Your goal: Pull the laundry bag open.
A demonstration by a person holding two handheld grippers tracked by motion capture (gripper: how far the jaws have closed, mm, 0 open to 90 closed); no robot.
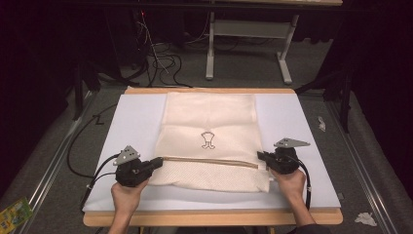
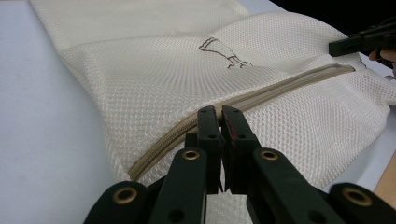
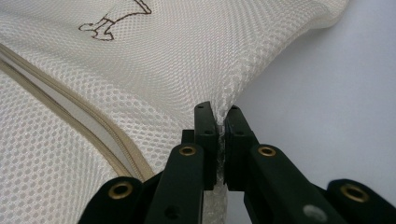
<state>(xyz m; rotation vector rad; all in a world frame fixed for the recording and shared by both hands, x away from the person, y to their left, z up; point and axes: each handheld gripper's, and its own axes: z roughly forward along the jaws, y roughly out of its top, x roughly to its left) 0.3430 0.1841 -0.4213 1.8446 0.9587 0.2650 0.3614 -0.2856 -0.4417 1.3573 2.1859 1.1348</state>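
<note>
A cream mesh bag (image 1: 209, 117) lies flat on the white board (image 1: 131, 126), with a small brown outline drawing (image 1: 208, 139) on it. A tan zipper (image 1: 209, 161) runs across its near part. My left gripper (image 1: 158, 162) is shut at the zipper's left end; in the left gripper view its jaws (image 2: 219, 112) pinch together right on the zipper (image 2: 289, 84), and what they hold there is hidden. My right gripper (image 1: 259, 156) is shut on the bag's right edge, where mesh (image 3: 187, 56) bunches up between the jaws (image 3: 218, 114). The zipper (image 3: 70, 107) gapes slightly there.
The board rests on a wooden table (image 1: 209, 218) with bare white margins left and right of the bag. Cables (image 1: 160, 58) and a metal table frame (image 1: 248, 29) stand on the floor beyond. A green packet (image 1: 14, 212) and crumpled paper (image 1: 365, 218) lie on the floor.
</note>
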